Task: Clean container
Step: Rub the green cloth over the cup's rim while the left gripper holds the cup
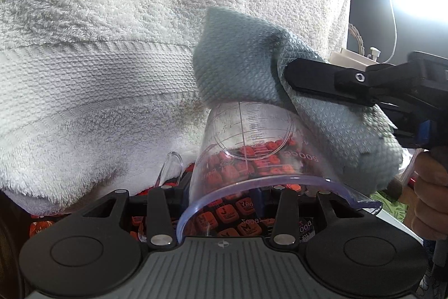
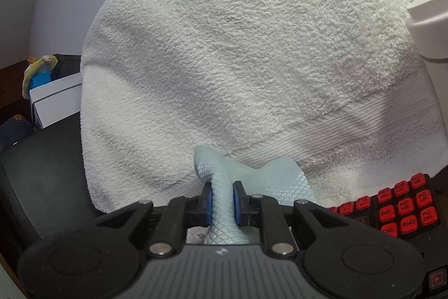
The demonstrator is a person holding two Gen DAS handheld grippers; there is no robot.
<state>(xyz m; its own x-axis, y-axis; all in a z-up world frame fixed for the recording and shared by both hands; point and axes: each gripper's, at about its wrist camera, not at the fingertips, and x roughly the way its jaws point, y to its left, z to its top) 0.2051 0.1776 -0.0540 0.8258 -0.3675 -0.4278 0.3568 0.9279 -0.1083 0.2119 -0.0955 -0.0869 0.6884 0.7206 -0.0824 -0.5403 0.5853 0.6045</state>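
Measuring cup [image 1: 246, 150], clear plastic with printed scale marks, held on its side by the left claw [image 1: 224, 195], whose fingers close narrowly on the rim nearest that camera, base pointing away toward a white towel [image 1: 98, 46]. Cloth [image 1: 252, 69], pale blue and textured, pinched tight between the right claw's [image 2: 222, 203] blue pads [image 2: 208, 203] and pressed against the cup's far base and outer wall. Keyboard [image 2: 403, 206] with red keys lies beneath, showing through the cup. Wiping likely under way; best done with steady left grip, cloth dragged flat around the wall, then worked inside the open mouth.
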